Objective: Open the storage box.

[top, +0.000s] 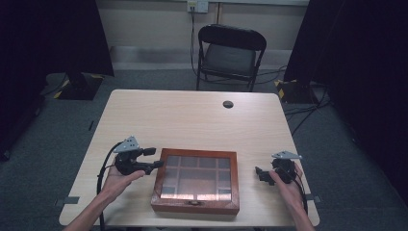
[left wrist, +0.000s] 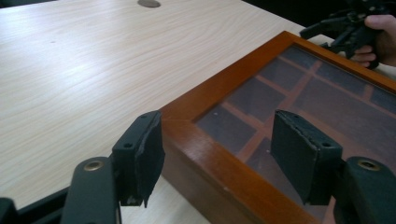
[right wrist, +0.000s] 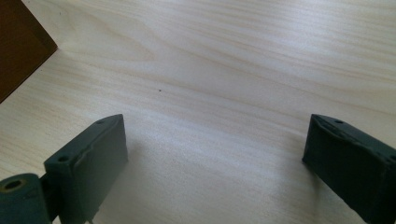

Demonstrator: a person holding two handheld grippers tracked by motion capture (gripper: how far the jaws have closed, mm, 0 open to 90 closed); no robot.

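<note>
Pale table [top: 192, 115] | wooden box [top: 196, 203], glass lid shut, compartments look empty | left hand-held gripper [top: 155, 158] released astride its corner | right hand-held gripper [top: 260, 174] released

Folding chair [top: 231, 55] beyond pale table [top: 192, 115]

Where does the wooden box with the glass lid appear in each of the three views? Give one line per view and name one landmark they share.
High view: the wooden box lies at the near middle of the table, between the two hand-held grippers.
Left gripper view: it runs from the right edge down to the bottom centre, its corner between the jaws.
Right gripper view: one brown corner shows at the upper left.
Shared landmark: the pale wood-grain table.
</note>
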